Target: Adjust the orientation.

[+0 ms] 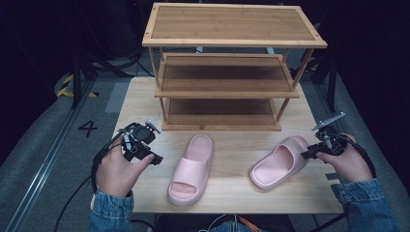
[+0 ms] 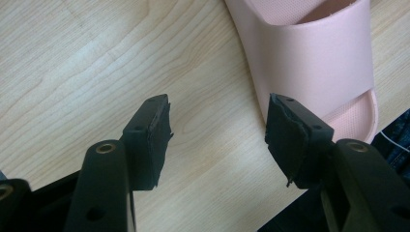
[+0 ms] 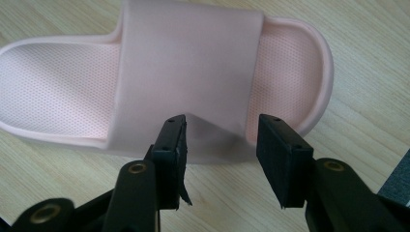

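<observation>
Near counter edge, left slipper [image 1: 191, 169] lies flat; left claw [image 1: 155, 158] wide, just beside it, lined for a grab. Right claw [image 3: 220, 145] wide, straddling right slipper [image 1: 279, 162] strap edge. Far: empty shoe rack [image 1: 227, 72], likely destination.

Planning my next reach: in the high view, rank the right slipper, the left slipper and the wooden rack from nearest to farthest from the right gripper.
1. Right slipper: just left of the right gripper, its strap side at the open jaws.
2. Left slipper: farther left, mid-table, nearer the left gripper.
3. Wooden rack: at the table's far edge; its lowest shelf rivals the left slipper, too close to call.
</observation>
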A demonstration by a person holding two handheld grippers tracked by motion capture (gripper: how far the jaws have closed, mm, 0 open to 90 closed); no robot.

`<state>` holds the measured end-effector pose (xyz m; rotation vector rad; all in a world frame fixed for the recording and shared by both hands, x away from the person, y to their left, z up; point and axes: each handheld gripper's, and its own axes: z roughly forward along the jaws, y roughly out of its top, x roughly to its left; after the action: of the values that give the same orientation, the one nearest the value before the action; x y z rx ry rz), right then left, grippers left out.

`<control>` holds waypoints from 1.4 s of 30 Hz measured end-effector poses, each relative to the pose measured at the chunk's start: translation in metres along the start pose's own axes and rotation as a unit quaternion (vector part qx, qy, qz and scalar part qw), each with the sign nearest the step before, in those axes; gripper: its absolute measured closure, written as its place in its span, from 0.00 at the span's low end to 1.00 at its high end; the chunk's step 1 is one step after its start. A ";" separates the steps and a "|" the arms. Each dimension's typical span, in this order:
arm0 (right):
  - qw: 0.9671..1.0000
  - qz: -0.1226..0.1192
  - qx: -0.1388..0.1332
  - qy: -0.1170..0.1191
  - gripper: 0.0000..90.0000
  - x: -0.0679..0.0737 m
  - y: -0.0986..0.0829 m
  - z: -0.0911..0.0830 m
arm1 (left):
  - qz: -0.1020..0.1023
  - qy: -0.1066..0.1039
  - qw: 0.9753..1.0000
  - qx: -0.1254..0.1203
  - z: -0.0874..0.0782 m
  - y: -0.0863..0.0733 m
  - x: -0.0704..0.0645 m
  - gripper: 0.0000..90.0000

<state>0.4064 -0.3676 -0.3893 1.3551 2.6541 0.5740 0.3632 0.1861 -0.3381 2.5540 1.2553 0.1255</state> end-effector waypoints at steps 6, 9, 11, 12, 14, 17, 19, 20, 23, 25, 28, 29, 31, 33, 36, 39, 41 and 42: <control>1.000 0.003 -0.002 0.000 0.61 0.000 -0.001 -0.001 | 0.004 -0.001 1.000 0.000 -0.001 0.001 -0.002 0.46; 1.000 0.002 -0.001 0.000 0.61 0.000 -0.002 0.000 | 0.001 0.000 1.000 0.000 -0.001 0.001 -0.002 0.46; 1.000 0.002 -0.001 -0.001 0.61 -0.001 -0.003 0.000 | 0.003 0.000 1.000 -0.001 0.000 0.002 -0.001 0.46; 1.000 0.004 -0.001 -0.001 0.60 -0.001 -0.003 0.000 | 0.002 -0.001 1.000 -0.001 0.000 0.002 -0.001 0.46; 1.000 0.002 -0.001 -0.001 0.60 -0.001 -0.003 0.000 | 0.005 -0.003 1.000 0.000 0.000 0.003 -0.002 0.46; 1.000 0.004 0.000 -0.001 0.60 -0.001 -0.003 0.001 | 0.005 -0.003 1.000 -0.003 0.001 0.003 -0.004 0.46; 1.000 0.005 0.000 0.000 0.60 0.000 -0.003 0.001 | 0.005 -0.003 1.000 -0.001 0.000 0.003 -0.004 0.46; 1.000 0.004 0.001 0.000 0.60 0.000 -0.003 0.001 | 0.006 -0.003 1.000 -0.002 0.000 0.003 -0.005 0.46; 1.000 0.004 -0.001 0.000 0.60 -0.002 -0.003 0.001 | 0.008 -0.004 1.000 0.000 0.000 0.003 -0.005 0.46; 1.000 0.004 -0.001 -0.001 0.60 -0.002 -0.003 0.001 | 0.006 -0.005 1.000 0.000 0.000 0.003 -0.005 0.46; 1.000 0.005 -0.001 -0.001 0.60 -0.001 -0.002 0.002 | 0.008 -0.003 1.000 -0.001 0.000 0.002 -0.004 0.46; 1.000 0.002 0.001 0.000 0.60 -0.001 -0.002 0.002 | 0.008 -0.002 1.000 -0.001 -0.001 0.002 -0.004 0.46; 1.000 0.002 0.001 -0.001 0.60 -0.001 -0.002 0.002 | 0.009 -0.003 1.000 0.000 -0.001 0.002 -0.004 0.46; 1.000 0.004 0.000 -0.001 0.60 -0.001 -0.002 0.002 | 0.010 -0.003 1.000 -0.001 -0.001 0.003 -0.005 0.46; 1.000 0.005 0.000 -0.001 0.60 -0.001 -0.003 0.002 | 0.011 -0.003 1.000 -0.002 -0.002 0.003 -0.008 0.46; 1.000 0.006 0.000 0.000 0.60 -0.001 -0.002 0.002 | 0.023 -0.009 1.000 -0.006 -0.004 0.006 -0.014 0.46; 1.000 0.006 0.001 0.000 0.60 -0.002 -0.002 0.002 | 0.032 -0.015 0.999 -0.008 -0.005 0.007 -0.019 0.46; 1.000 0.006 0.001 0.000 0.60 -0.002 -0.002 0.002 | 0.032 -0.015 0.999 -0.008 -0.005 0.007 -0.019 0.46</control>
<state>0.4060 -0.3697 -0.3923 1.3717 2.6492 0.5711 0.3564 0.1684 -0.3301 2.5740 1.1580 0.1098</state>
